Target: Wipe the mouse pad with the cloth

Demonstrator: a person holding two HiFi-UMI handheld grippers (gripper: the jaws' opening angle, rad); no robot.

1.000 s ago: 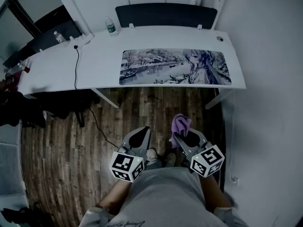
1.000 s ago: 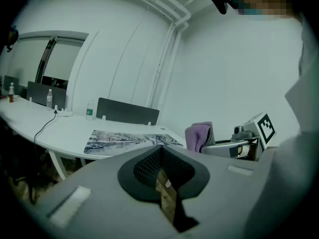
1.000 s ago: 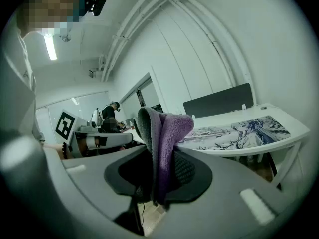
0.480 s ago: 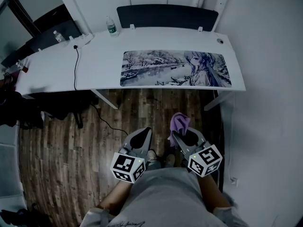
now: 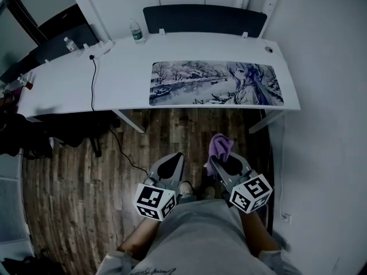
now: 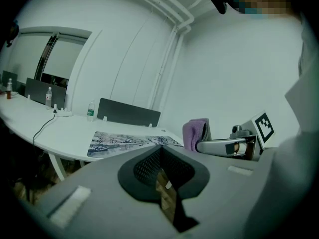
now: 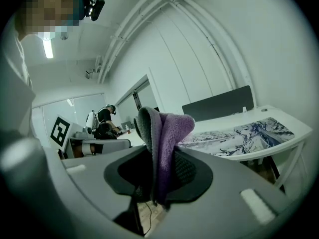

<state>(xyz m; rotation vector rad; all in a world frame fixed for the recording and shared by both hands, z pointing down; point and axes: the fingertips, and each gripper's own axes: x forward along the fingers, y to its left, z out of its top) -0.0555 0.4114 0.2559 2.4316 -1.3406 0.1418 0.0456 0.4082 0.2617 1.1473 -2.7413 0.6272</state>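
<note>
Short of desk edge, right tool clamping cloth

White desk spans upper frame. Dark panel along its far edge, top centre. Water bottle upright by panel's left end. Black cable crosses desk's left part, near power strip. Wood floor lower left.

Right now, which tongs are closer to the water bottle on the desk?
Left. The left tongs are short of the desk, a bit right of the bottle at its back edge. The right tongs, pinching the purple cloth, are farther right.
</note>
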